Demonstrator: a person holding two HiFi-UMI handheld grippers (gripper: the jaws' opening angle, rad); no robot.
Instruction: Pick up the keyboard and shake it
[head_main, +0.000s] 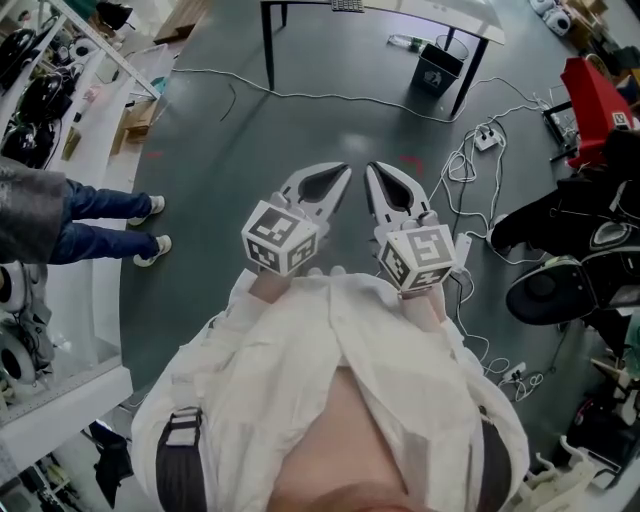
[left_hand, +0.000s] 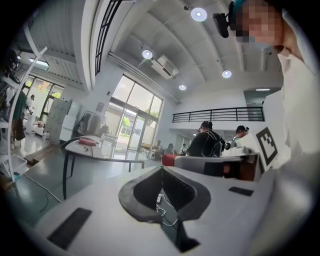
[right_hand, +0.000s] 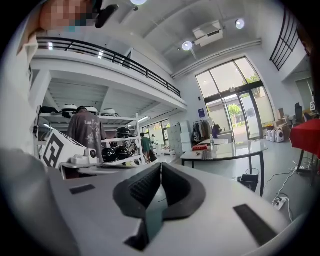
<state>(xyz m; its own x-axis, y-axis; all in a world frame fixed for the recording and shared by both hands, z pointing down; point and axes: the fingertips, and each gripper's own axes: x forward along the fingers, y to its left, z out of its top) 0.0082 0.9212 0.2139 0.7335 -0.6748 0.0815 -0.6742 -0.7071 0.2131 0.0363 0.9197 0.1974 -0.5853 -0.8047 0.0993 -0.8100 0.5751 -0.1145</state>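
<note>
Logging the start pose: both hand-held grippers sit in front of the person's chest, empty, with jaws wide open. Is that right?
No: the jaws are shut, not wide open. The left hand-held gripper and the right hand-held gripper each show their tips pressed together in their own gripper views. The rest stands.

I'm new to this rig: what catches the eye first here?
The left gripper and right gripper, both shut and empty, are held side by side over the dark floor in the head view's middle. White cables sprawl at the right; a bystander's legs stand at the left edge.
</note>
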